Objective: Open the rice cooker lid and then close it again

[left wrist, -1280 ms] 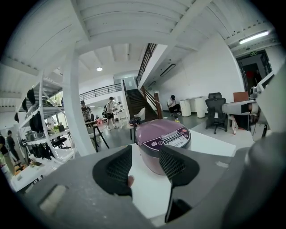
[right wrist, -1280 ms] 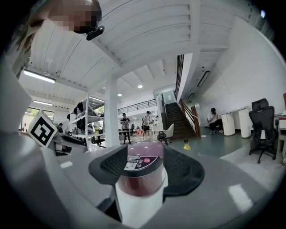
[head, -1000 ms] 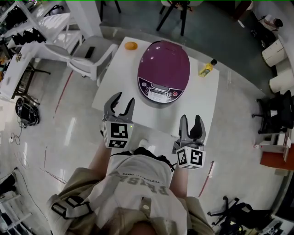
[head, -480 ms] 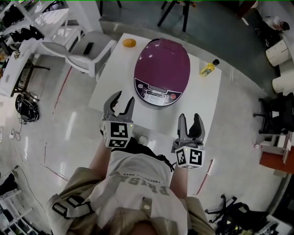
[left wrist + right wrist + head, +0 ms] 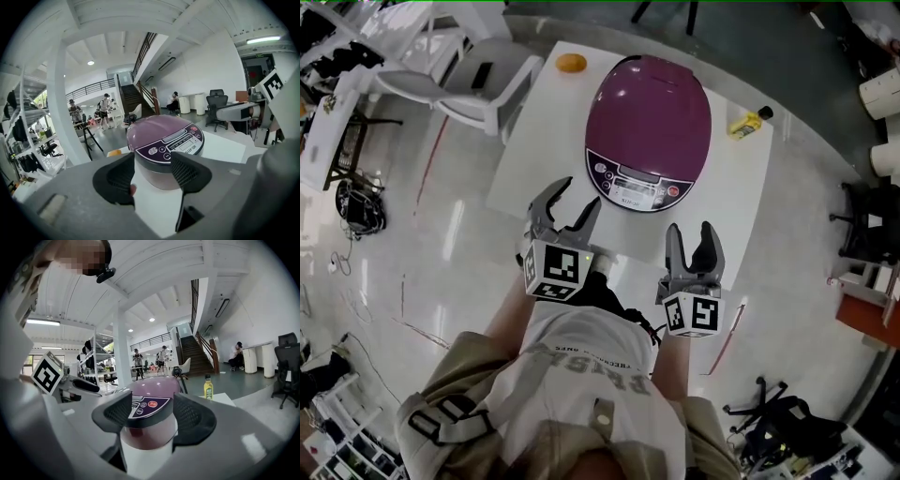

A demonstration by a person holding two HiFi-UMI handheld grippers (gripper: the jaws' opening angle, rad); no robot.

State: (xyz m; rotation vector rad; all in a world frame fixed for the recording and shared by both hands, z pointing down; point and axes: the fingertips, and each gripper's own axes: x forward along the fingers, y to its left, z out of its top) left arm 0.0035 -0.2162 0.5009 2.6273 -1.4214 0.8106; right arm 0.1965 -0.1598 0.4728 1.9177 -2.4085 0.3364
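A purple rice cooker (image 5: 649,127) stands on the white table (image 5: 534,150) with its lid down and its control panel (image 5: 637,183) facing me. My left gripper (image 5: 575,202) hovers just short of the cooker's front left. Its jaws have just been opening and nothing is between them. My right gripper (image 5: 690,234) hangs open and empty over the table's near edge, right of the panel. In the left gripper view the cooker (image 5: 164,145) shows beyond the open left gripper (image 5: 152,180). In the right gripper view the cooker (image 5: 150,413) stands framed between the pads of the right gripper (image 5: 152,420), apart from them.
An orange (image 5: 571,63) lies at the table's far left corner. A small yellow bottle (image 5: 748,123) stands at the far right. White chairs (image 5: 478,84) stand left of the table. Office chairs and shelving ring the floor around it.
Both grippers have moved forward and down toward the cooker's front. The left gripper's jaws stand wider apart than before. The cooker's lid stays shut.
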